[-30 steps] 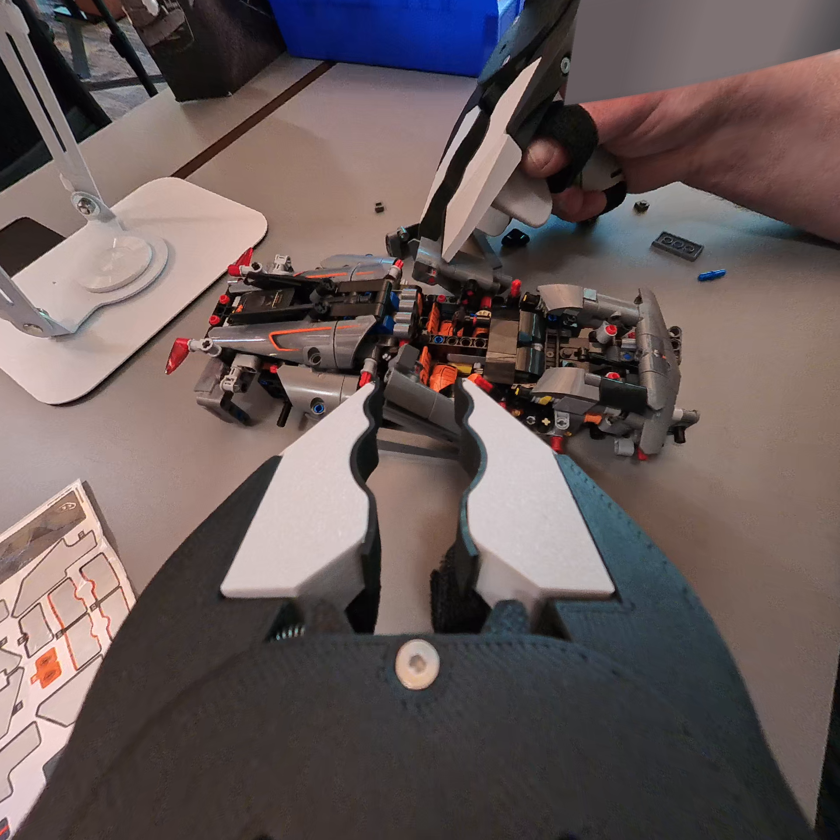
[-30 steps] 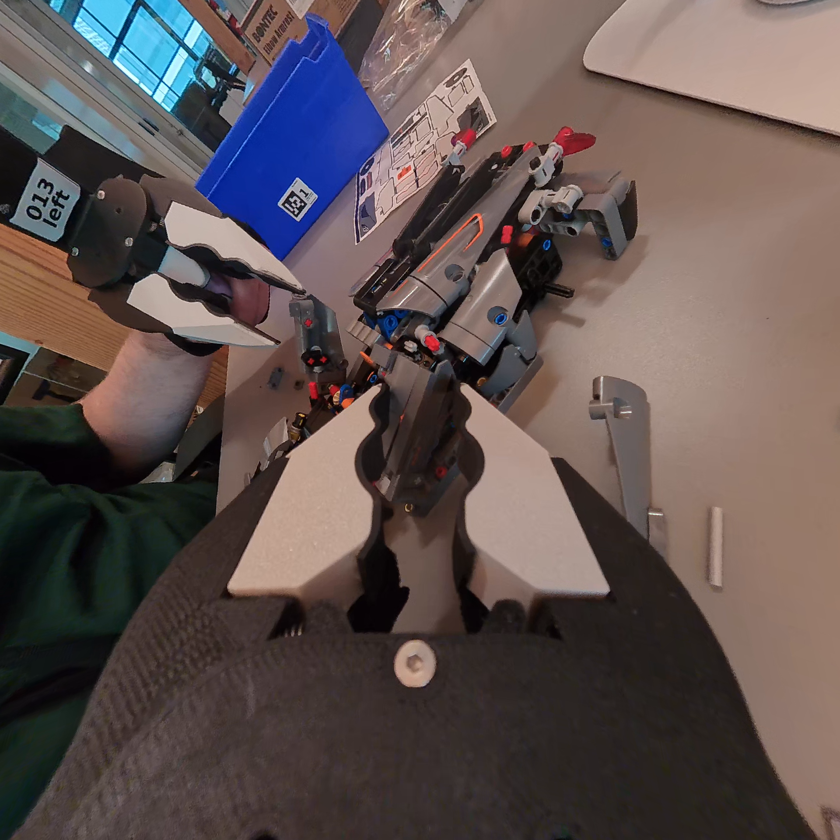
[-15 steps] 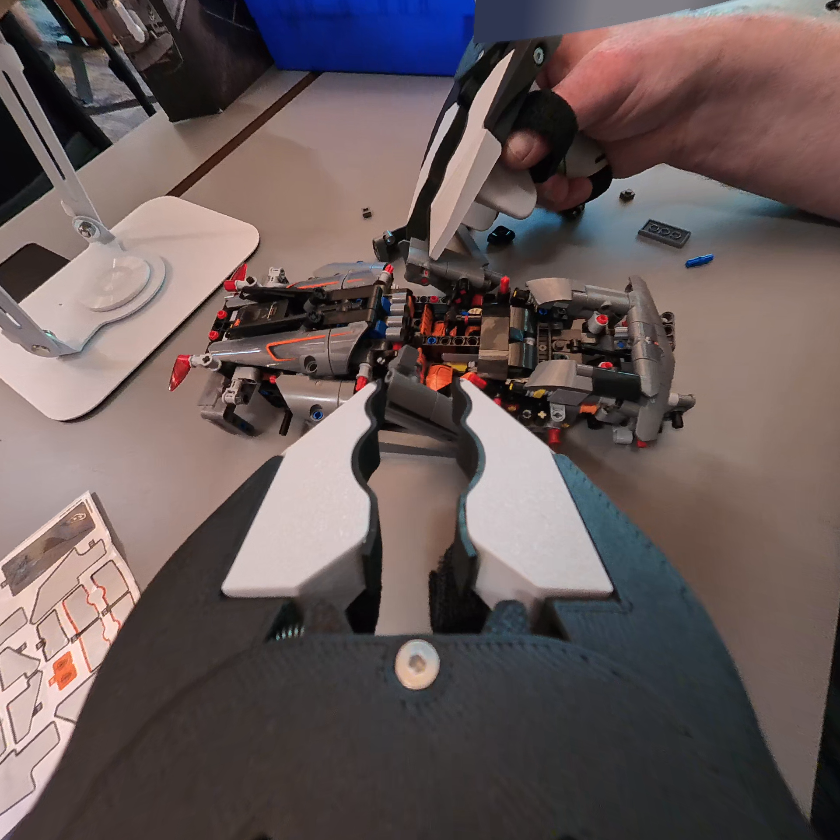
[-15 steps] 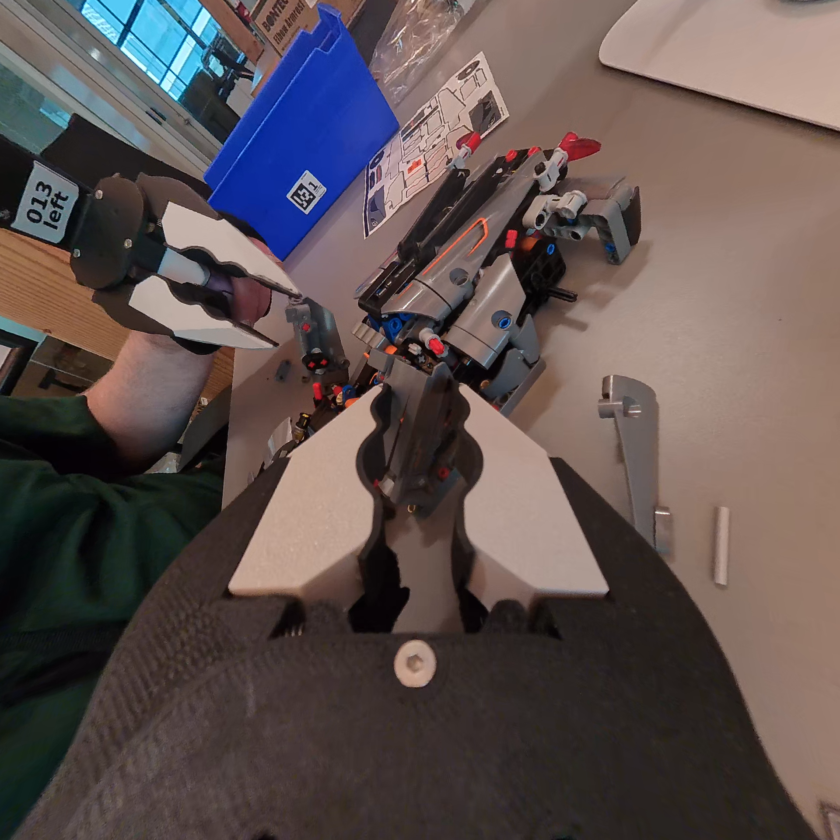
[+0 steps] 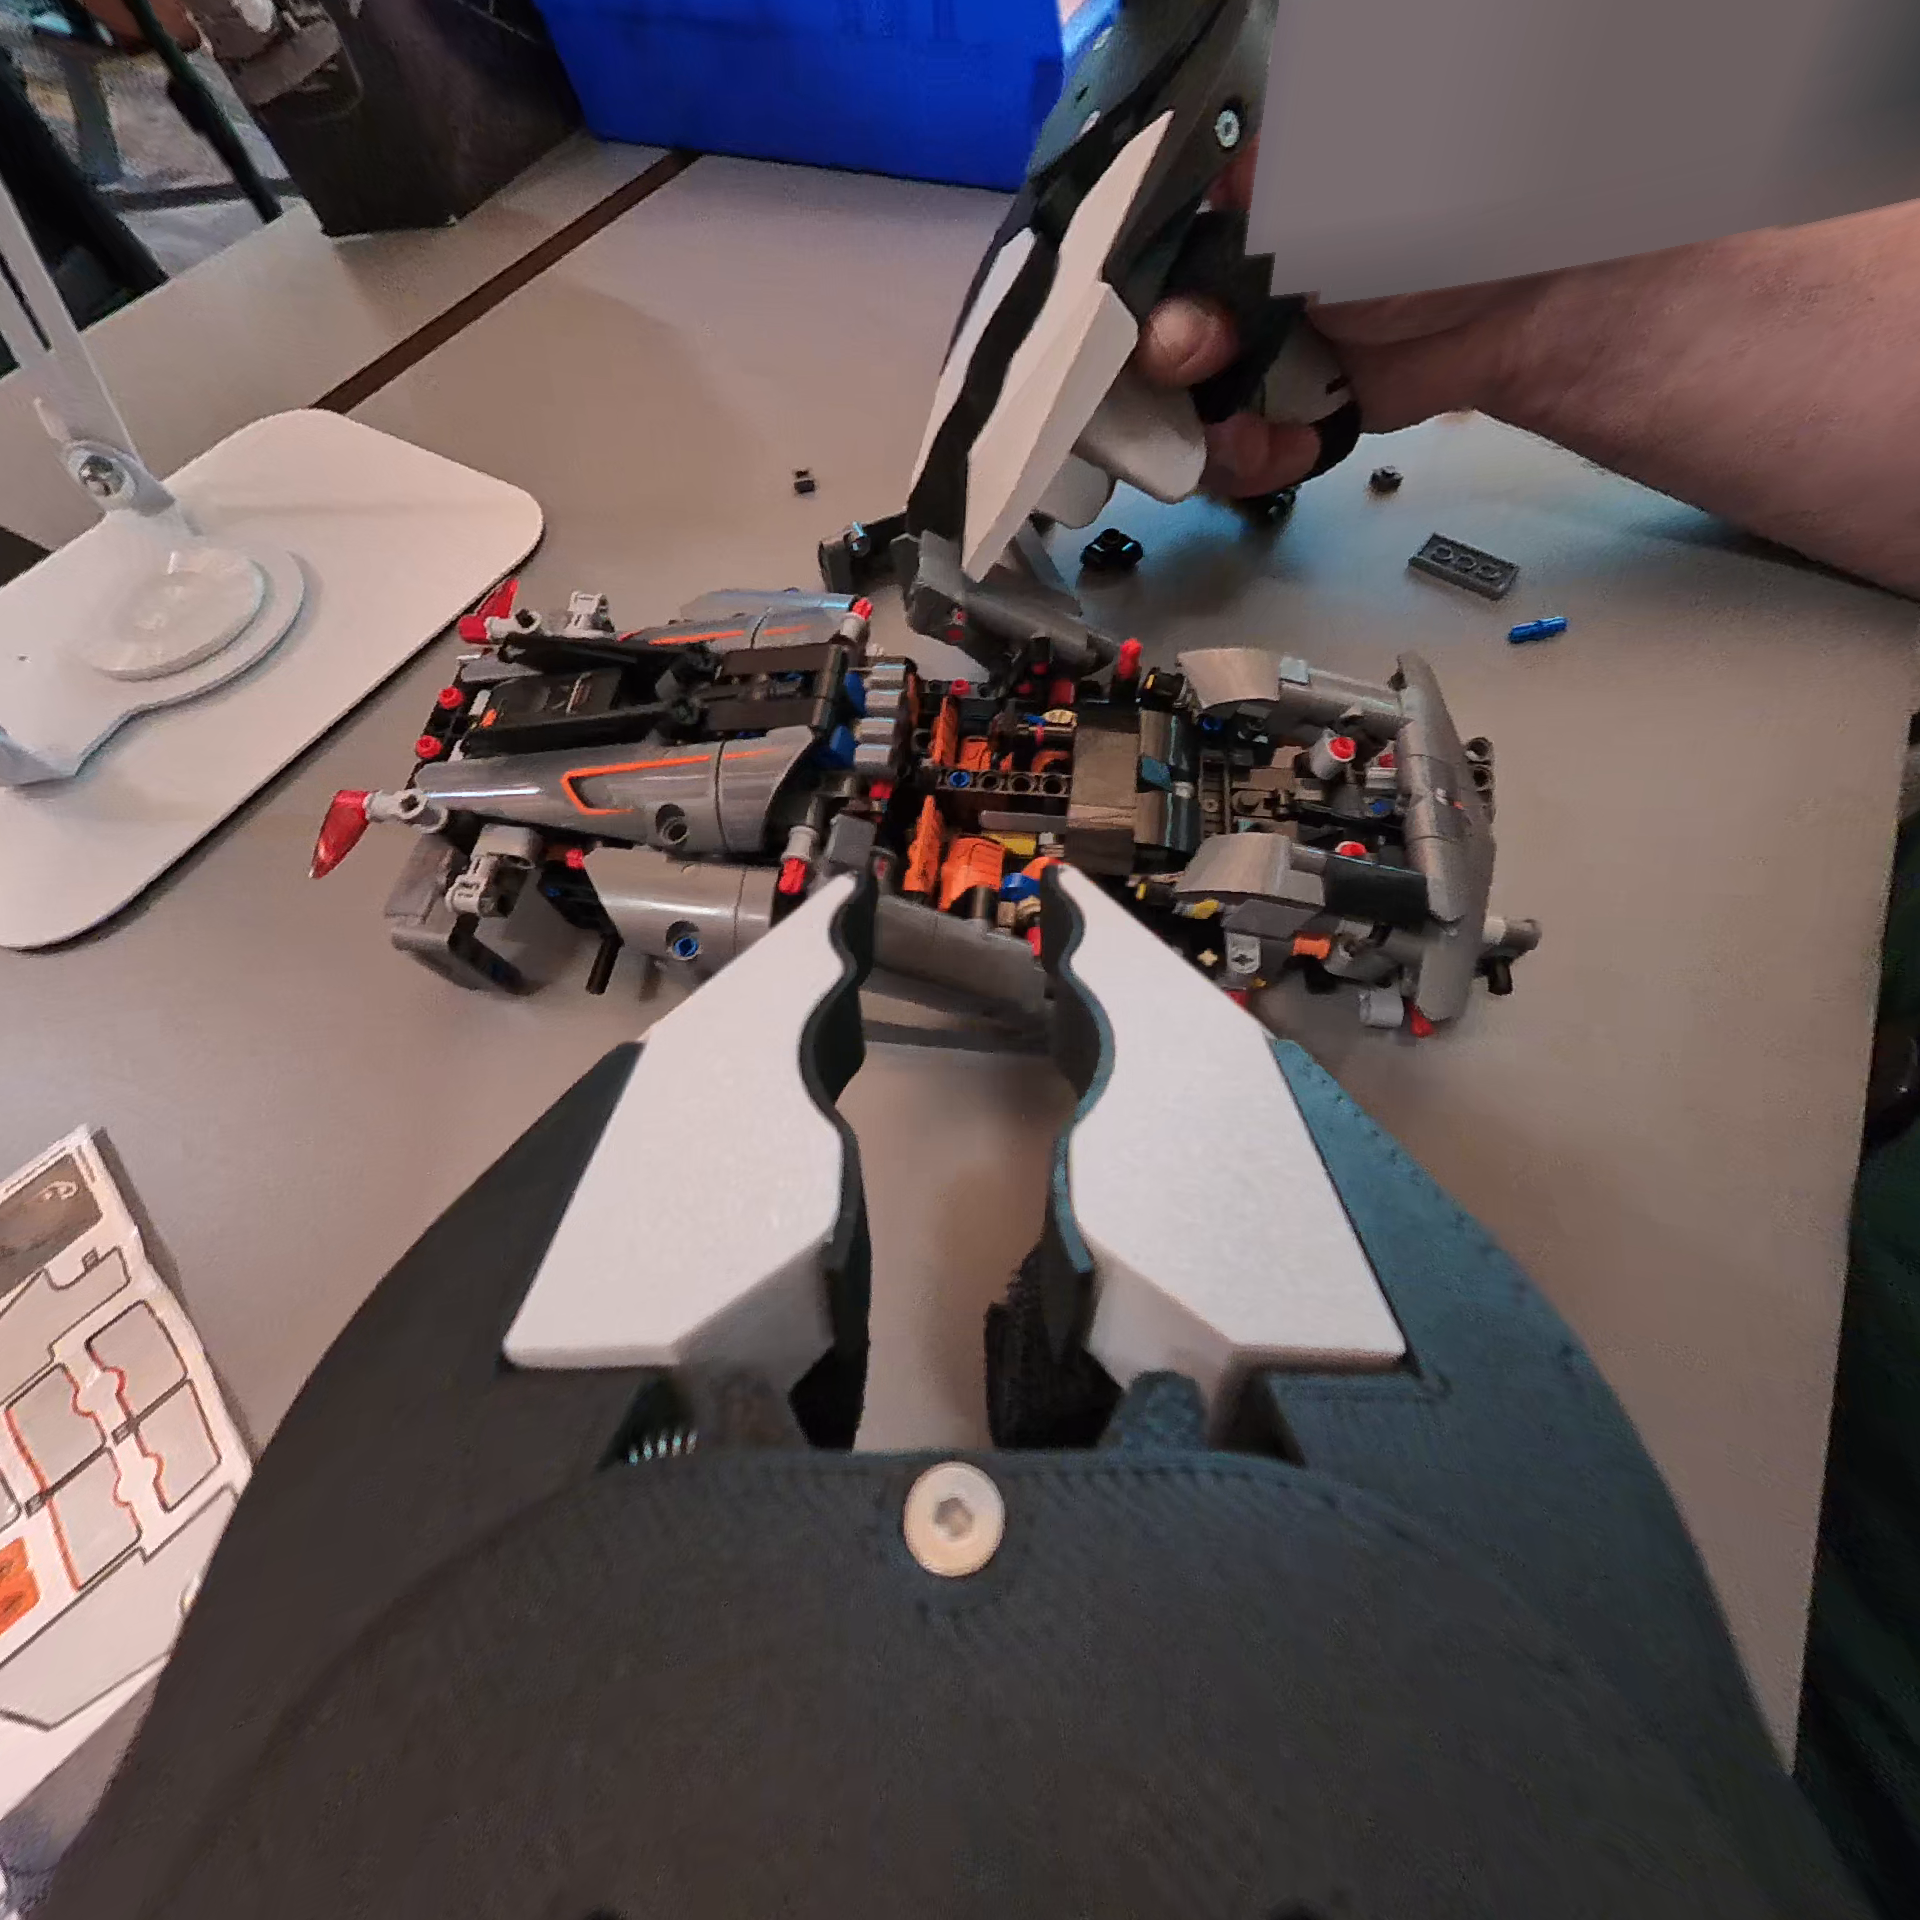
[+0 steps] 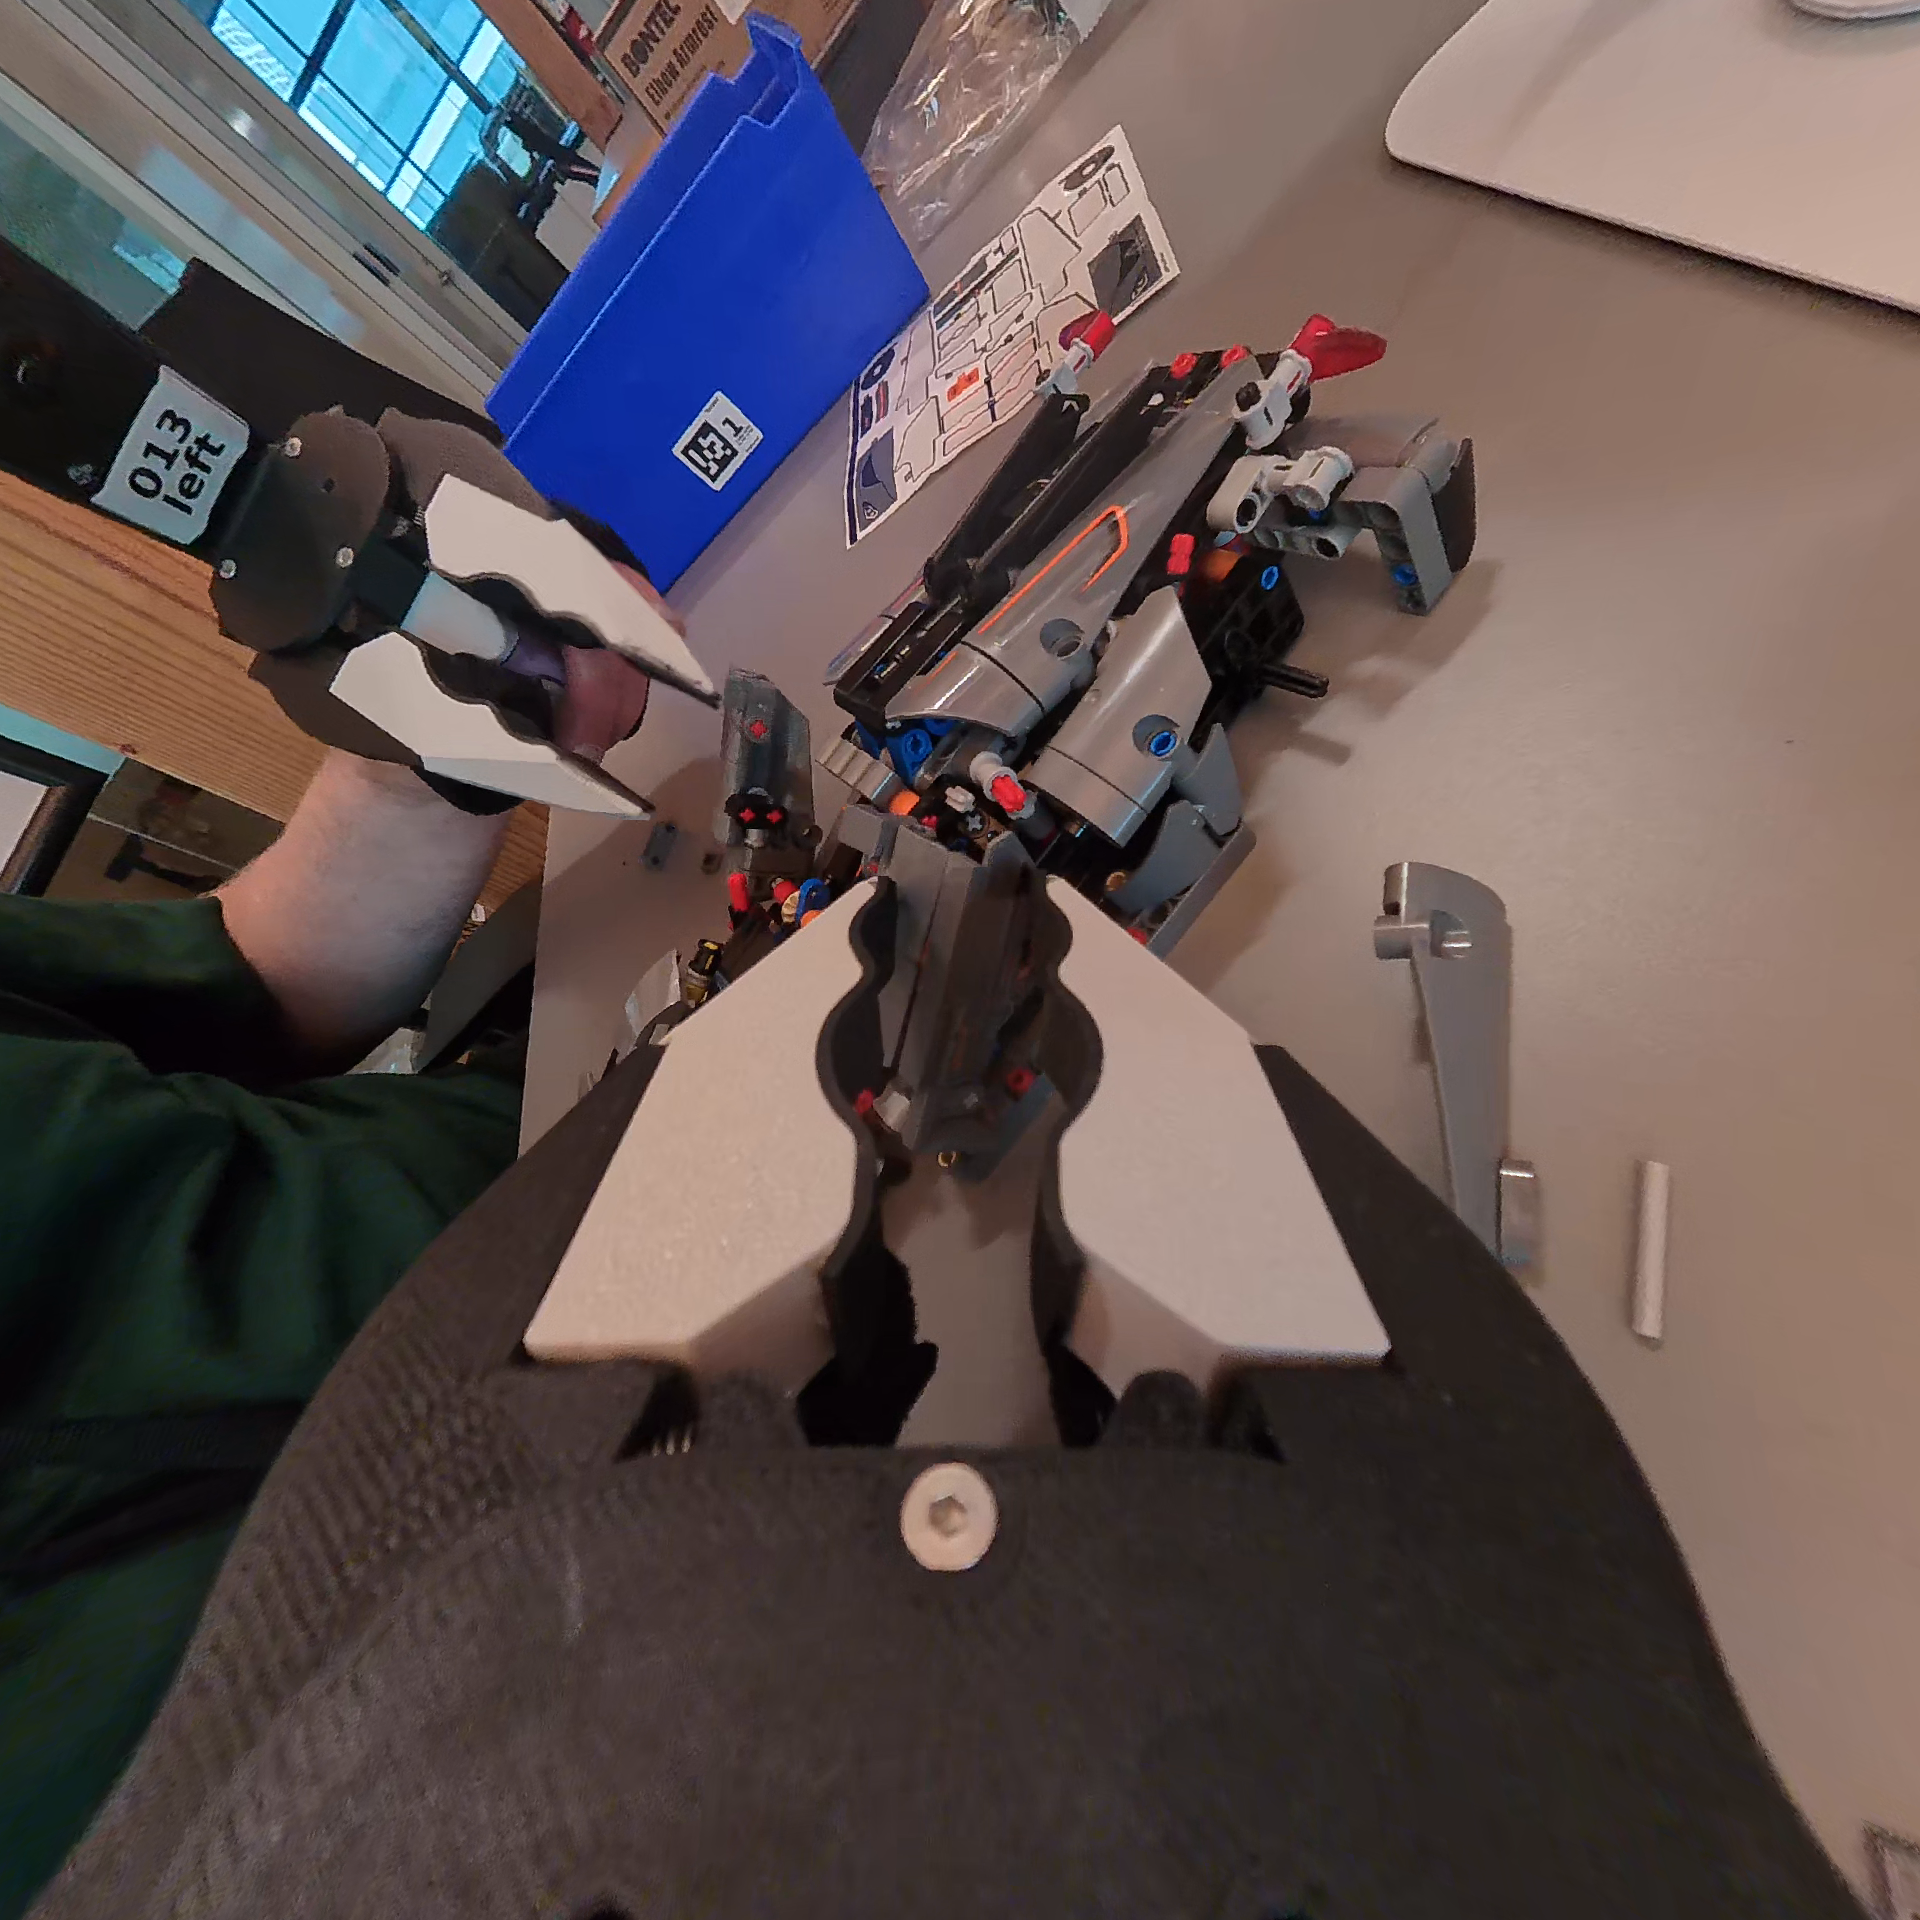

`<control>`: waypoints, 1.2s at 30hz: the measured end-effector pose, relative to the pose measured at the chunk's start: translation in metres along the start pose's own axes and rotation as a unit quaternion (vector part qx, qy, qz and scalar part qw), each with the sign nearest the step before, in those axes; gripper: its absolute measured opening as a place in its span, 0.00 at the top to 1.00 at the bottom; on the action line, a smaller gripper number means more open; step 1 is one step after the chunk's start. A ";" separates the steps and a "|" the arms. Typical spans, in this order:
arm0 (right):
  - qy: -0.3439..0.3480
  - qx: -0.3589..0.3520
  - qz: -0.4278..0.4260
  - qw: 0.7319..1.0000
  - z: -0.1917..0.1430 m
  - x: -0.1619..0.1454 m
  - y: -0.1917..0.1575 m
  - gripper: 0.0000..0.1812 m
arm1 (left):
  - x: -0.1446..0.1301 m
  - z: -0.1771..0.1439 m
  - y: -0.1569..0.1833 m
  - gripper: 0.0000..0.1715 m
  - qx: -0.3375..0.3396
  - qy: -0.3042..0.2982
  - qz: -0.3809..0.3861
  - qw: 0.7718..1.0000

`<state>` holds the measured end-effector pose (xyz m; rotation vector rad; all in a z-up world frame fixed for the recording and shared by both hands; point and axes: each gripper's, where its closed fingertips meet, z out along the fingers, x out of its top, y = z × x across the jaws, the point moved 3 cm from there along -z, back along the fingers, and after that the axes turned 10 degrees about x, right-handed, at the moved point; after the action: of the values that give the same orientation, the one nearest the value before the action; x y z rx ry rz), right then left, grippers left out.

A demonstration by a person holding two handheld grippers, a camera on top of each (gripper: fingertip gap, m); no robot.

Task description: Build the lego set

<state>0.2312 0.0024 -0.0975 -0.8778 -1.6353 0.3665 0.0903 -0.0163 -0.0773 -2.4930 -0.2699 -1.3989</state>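
Crowding the surface [image 5: 1662,1143] around your model [image 5: 727,790] are loose bits. Beyond it, toward the far edge, lie a dark plate [image 5: 1463,566], a blue pin [image 5: 1538,629] and a few small black pieces [image 5: 1110,545]. A white stand base [image 5: 239,644] sits off its red-tipped end. A sticker sheet [image 5: 83,1403] lies at the near left edge, and a blue bin [image 6: 727,312] stands by the sheet. In the right wrist view a grey metal bracket [image 6: 1455,1039] and a short white rod [image 6: 1650,1247] lie just beside each other, to the right of your right tool [image 6: 961,894] and clear of the model.

The model lies flat, mid-surface, lengthwise across the left wrist view. It is a long grey and black body with orange lines on its panels, red and blue pins showing, and an open middle full of orange and black parts.

Your right tool comes down on the model's far side and is clamped on a raised panel [image 6: 956,1039], which stands up from the body between the jaws. Your left tool [image 5: 951,899] is at the near side with its jaws a narrow gap apart. A near panel [image 5: 956,951] lies at the tips, and you cannot tell whether they touch it.
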 end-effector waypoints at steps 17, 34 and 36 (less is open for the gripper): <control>0.001 0.002 0.006 1.000 0.000 -0.001 0.001 0.88 | 0.001 -0.001 0.001 0.83 -0.009 -0.006 -0.017 1.000; -0.008 0.010 0.008 1.000 0.002 -0.003 0.000 0.88 | -0.004 -0.008 0.018 0.83 -0.014 -0.002 0.021 1.000; -0.001 0.010 0.009 1.000 0.000 -0.001 0.000 0.88 | -0.005 -0.010 0.017 0.82 -0.015 0.001 0.009 1.000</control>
<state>0.2310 0.0014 -0.0985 -0.8778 -1.6236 0.3959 0.0848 -0.0352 -0.0794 -2.5111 -0.2275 -1.4075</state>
